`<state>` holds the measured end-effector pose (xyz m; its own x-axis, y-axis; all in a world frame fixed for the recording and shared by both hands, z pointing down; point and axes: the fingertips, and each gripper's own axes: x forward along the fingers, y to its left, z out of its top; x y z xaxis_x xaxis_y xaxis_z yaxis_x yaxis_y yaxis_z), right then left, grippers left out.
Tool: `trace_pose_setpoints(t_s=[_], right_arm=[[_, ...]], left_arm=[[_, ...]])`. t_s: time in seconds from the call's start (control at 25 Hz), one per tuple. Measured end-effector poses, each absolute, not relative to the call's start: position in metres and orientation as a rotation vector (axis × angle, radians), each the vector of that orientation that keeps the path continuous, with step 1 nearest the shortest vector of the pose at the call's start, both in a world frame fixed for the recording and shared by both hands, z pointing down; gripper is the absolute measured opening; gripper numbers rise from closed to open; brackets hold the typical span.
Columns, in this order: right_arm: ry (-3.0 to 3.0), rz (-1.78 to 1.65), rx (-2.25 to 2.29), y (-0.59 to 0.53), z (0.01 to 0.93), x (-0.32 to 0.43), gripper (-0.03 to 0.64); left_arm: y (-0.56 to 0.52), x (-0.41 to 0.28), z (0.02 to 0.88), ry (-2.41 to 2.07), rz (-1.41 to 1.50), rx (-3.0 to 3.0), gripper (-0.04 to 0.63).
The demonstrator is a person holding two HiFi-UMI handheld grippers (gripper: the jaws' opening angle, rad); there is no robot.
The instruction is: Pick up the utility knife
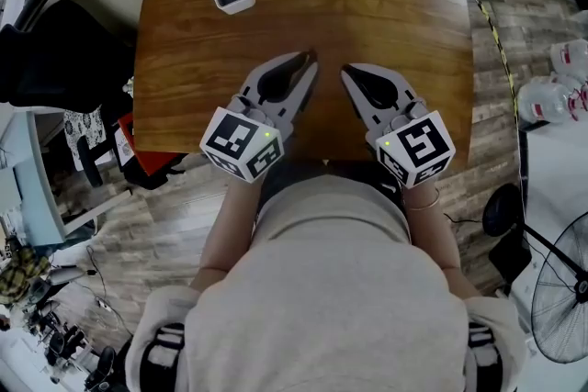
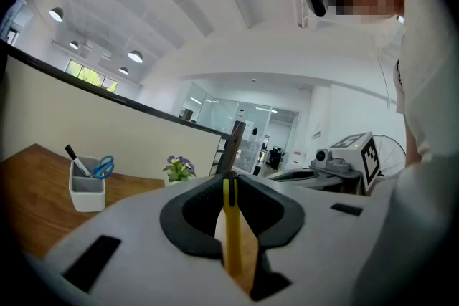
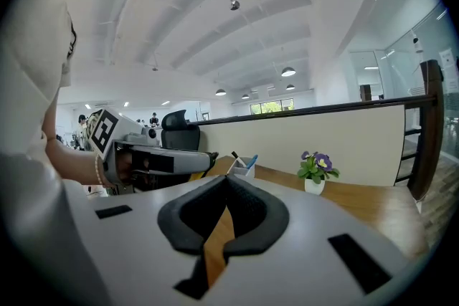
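Knife [image 2: 231, 226] shows only edge-on, clamped in left claw [image 2: 228, 177].

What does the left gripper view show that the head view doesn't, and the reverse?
Only the left gripper view: the yellow utility knife clamped between the left tongs, ceiling lamps and a glass-walled office behind. Only the head view: the desk's full outline, the wood floor, a fan and the person's torso from above. Both: the left tongs, the right tongs, the white pen holder with blue scissors, and the purple potted flowers.
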<state>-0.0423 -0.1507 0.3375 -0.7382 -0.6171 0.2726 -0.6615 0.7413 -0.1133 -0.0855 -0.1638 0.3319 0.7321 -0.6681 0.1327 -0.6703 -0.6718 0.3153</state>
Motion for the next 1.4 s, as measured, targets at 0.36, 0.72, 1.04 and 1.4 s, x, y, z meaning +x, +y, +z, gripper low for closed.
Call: trace_pose_setpoints(t_s=[0.36, 0.72, 1.04, 1.4], right_arm=[[-2.702, 0.311, 1.011, -0.150, 0.348, -0.038, 0.012], [-2.699, 0.336, 1.001, -0.147, 0.354, -0.039, 0.012], [-2.692, 0.315, 1.022, -0.148, 0.353, -0.036, 0.012], [-2.693, 0.309, 1.021, -0.147, 0.352, -0.037, 0.012]], left_arm=[[-0.161, -0.079, 0.340, -1.009, 0.041, 2.594, 0.075], [-0.160, -0.075, 0.347, -0.994, 0.070, 2.583, 0.075], [-0.161, -0.075, 0.346, -0.996, 0.070, 2.584, 0.075], [-0.161, -0.077, 0.346, -0.996, 0.057, 2.577, 0.075]])
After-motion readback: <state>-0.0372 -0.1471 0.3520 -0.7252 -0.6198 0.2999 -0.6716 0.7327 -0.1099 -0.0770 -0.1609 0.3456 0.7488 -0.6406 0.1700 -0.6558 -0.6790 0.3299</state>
